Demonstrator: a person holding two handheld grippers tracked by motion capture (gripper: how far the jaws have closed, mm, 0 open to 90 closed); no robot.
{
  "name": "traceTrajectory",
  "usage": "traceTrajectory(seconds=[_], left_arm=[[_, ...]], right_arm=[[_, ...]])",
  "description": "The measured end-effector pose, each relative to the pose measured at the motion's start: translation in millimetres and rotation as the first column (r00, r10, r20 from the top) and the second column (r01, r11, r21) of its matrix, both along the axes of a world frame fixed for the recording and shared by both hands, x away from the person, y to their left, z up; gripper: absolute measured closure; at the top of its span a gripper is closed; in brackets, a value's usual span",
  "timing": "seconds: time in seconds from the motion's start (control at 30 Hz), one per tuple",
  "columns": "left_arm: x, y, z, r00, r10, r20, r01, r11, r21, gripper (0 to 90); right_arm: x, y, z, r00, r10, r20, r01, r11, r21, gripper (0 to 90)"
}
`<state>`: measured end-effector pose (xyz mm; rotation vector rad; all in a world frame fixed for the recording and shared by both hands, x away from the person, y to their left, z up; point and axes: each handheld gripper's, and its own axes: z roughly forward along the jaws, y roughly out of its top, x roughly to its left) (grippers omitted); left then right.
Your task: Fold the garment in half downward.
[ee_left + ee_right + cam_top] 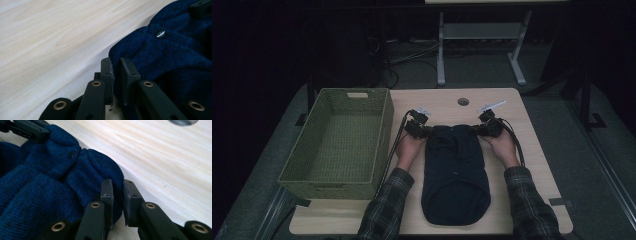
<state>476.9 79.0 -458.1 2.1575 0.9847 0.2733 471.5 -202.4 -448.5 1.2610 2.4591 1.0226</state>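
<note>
A dark blue knit garment (455, 172) lies flat on the light wooden table (537, 150), its rounded end toward the person. My left gripper (424, 131) sits at the garment's far left corner, and my right gripper (484, 130) at its far right corner. In the left gripper view the jaws (117, 61) stand almost together, pinching the knit edge (175, 50) near a metal snap (160, 32). In the right gripper view the jaws (117, 182) pinch a fold of the same garment (50, 195) beside a dark snap (72, 153). Both hands rest low on the table.
A green woven basket (384, 135) stands open on the table's left side, close to my left hand. A round cable hole (463, 101) sits in the tabletop beyond the garment. Bare wood lies right of the garment. Another table's white legs (441, 50) stand behind.
</note>
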Motion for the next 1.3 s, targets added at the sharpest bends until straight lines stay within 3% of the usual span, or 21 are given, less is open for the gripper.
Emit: traceTrajectory(seconds=[0.27, 0.5, 0.57, 0.7, 0.87, 1.03, 1.13, 1.3], left_arm=[[-2.7, -0.9, 19.5, 0.9984, 0.007, 0.057, -0.005, 0.9997, -0.024, 81.1], [-3.5, -1.8, 41.9, 0.9933, 0.014, 0.115, -0.009, 0.9991, -0.041, 81.2], [-3.3, -2.7, 46.4, 0.9918, 0.015, 0.127, -0.010, 0.9992, -0.039, 81.3], [-3.6, -0.9, 58.1, 0.9876, 0.022, 0.155, -0.013, 0.9983, -0.057, 81.3], [-5.1, 0.9, 77.2, 0.9791, 0.029, 0.201, -0.015, 0.9975, -0.069, 81.3], [-10.8, 2.9, 94.1, 0.9661, 0.035, 0.256, -0.016, 0.9970, -0.075, 81.3], [-17.4, 1.4, 94.0, 0.9620, 0.022, 0.272, -0.006, 0.9981, -0.061, 81.3], [-27.7, 1.4, 86.9, 0.9608, -0.006, 0.277, 0.021, 0.9986, -0.050, 81.3]], right_arm=[[-4.5, -6.3, 14.7, 0.9990, -0.018, 0.041, 0.016, 0.999, 0.033, 79.8], [-8.6, -9.0, 29.7, 0.9937, -0.047, 0.101, 0.041, 0.997, 0.065, 79.8], [-7.4, -9.4, 35.8, 0.9943, -0.047, 0.095, 0.041, 0.997, 0.065, 79.7], [-8.0, -8.7, 49.4, 0.9886, -0.052, 0.142, 0.043, 0.997, 0.066, 79.7], [-8.1, -8.3, 66.1, 0.9850, -0.051, 0.165, 0.038, 0.996, 0.079, 79.6], [-12.0, -7.2, 80.8, 0.9756, -0.048, 0.214, 0.030, 0.996, 0.085, 79.6], [-16.5, -8.1, 83.5, 0.9730, -0.038, 0.228, 0.018, 0.996, 0.090, 79.6], [-29.8, -10.1, 73.0, 0.9715, -0.020, 0.236, 0.001, 0.997, 0.082, 79.4]])
